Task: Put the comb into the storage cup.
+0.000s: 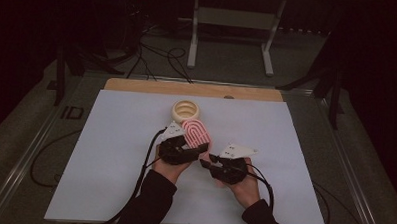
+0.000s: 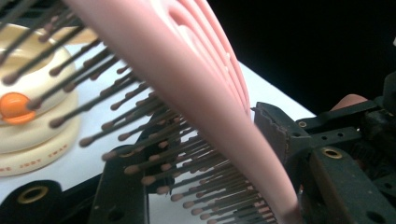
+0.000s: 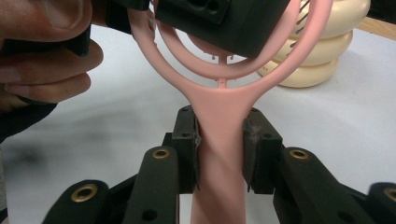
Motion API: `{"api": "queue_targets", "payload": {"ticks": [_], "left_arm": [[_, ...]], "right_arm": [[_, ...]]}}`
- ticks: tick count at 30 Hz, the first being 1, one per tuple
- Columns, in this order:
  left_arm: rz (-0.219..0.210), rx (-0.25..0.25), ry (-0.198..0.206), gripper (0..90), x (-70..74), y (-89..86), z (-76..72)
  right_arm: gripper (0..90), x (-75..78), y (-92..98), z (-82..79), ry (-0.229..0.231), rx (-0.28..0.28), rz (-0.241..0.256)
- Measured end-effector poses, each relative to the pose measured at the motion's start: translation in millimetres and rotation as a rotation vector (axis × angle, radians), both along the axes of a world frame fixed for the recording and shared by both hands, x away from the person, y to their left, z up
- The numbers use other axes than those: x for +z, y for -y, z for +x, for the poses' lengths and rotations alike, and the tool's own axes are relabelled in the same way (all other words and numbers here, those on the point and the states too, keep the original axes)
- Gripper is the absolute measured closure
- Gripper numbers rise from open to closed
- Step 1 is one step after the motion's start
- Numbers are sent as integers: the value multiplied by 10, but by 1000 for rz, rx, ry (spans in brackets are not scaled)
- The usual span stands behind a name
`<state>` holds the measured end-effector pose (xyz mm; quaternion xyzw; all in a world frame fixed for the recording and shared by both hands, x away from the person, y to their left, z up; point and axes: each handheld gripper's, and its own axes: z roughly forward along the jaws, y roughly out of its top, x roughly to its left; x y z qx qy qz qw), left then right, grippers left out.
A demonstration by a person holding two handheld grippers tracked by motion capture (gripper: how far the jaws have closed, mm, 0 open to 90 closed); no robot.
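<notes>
high view looks down over the table; both gripper views sit close, sharing the pink brush.

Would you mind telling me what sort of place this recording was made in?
Probably a lab or recording workspace: a white-covered table in a dark room, loose cables across the floor, and a metal equipment stand behind it.

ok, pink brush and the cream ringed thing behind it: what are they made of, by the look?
Pink brush: looks like moulded plastic, matte and smooth, one-piece openwork ribs; bristles thin, dark, ball-tipped, probably nylon. Right hand-held gripper clamps its handle, left hand-held gripper its head. Cream ringed thing: stacked rounded rings with a soft sheen, plastic or silicone, can't tell which; small print near its base.
</notes>
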<state>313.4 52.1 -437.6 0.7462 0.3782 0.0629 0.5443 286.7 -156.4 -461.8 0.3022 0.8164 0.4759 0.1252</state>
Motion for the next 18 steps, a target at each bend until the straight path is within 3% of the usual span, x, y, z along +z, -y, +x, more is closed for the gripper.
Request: {"api": "queue_targets", "payload": {"ticks": [2,18], "left_arm": [[-10,-5,-4,546,-9,3,3],[-91,-34,-37,626,9,1,6]], "right_arm": [[696,3,-8,-7,12,-8,-17],[698,-21,-6,10,0,-3,-10]]}}
